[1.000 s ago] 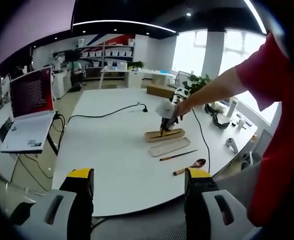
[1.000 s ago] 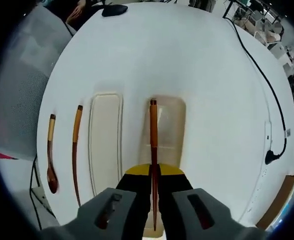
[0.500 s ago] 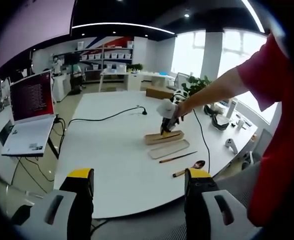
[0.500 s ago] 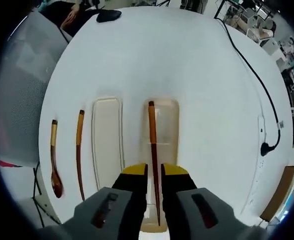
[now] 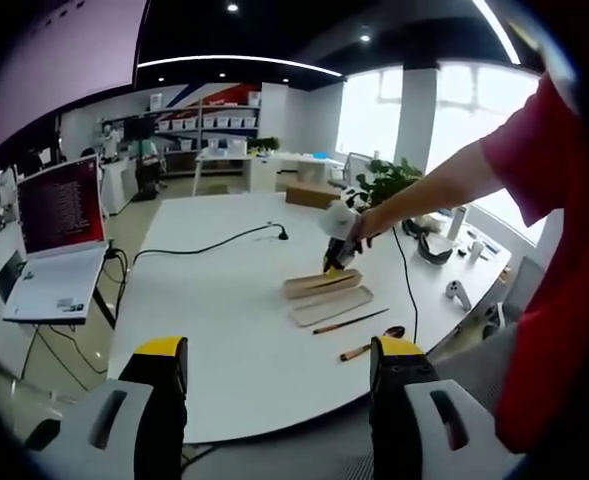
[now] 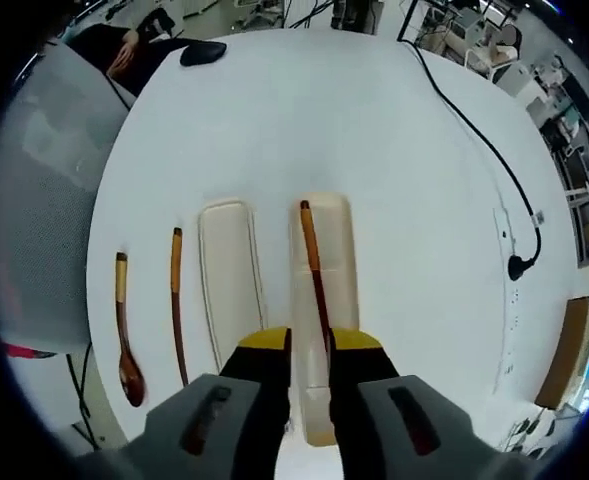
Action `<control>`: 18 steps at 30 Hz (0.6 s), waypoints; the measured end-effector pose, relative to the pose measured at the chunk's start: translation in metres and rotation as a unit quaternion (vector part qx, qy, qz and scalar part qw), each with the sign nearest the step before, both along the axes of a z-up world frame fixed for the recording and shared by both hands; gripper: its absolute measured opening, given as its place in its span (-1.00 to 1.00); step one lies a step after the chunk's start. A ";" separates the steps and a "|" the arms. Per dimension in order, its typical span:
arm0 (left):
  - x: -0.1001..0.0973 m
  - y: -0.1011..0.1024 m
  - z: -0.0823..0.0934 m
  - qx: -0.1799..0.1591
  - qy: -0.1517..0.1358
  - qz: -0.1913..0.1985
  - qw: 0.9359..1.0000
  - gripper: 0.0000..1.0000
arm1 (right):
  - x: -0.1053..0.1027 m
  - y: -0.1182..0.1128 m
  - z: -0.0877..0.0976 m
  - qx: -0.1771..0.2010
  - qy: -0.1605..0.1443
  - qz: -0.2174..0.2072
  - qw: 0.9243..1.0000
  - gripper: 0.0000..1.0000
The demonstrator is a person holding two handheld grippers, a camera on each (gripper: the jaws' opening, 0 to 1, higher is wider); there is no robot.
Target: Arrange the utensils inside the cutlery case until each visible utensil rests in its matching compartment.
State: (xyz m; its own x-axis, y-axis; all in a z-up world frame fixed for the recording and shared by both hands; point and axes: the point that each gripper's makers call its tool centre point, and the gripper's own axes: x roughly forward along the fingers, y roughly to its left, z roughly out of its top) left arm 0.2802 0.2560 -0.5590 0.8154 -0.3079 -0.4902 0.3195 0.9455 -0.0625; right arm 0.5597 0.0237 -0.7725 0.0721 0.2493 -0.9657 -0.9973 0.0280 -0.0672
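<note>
spoon (image 6: 125,335): leftmost thing in the right gripper view, lying on the white table (image 6: 274,130), well outside the case. Not sorted yet.
loose chopstick (image 6: 177,300): just right of the spoon, also flat on the table beside the lid. Still to go, I'd say.
lid (image 6: 229,275): pale shallow tray, lying next to the case with a narrow gap between them.
cutlery case (image 6: 336,300): the deeper wooden tray, open side up.
chopstick in the case (image 6: 313,270): lies lengthwise in the tray, a bit slanted. Looks like this one's done.
right gripper (image 6: 309,345): jaws slightly parted just above the near end of that chopstick, and it doesn't look pinched anymore, so I'd call it released.
left gripper (image 5: 274,375): hanging back at the near table edge, jaws spread wide, holding nothing.
progress: roughly a third, one utensil in and two out. Can't make out the compartment dividers from here.
</note>
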 end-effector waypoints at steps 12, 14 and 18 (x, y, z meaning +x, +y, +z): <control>-0.006 -0.015 0.016 0.002 -0.025 -0.021 0.999 0.54 | -0.020 -0.003 0.023 0.021 -0.022 -0.005 1.000 -0.79; -0.008 -0.015 0.016 -0.001 -0.026 -0.020 0.999 0.55 | -0.023 -0.003 0.025 0.025 -0.026 -0.007 0.999 -0.79; -0.014 -0.014 0.017 0.001 -0.027 -0.020 0.999 0.55 | -0.033 -0.004 0.026 0.029 -0.030 -0.007 0.999 -0.80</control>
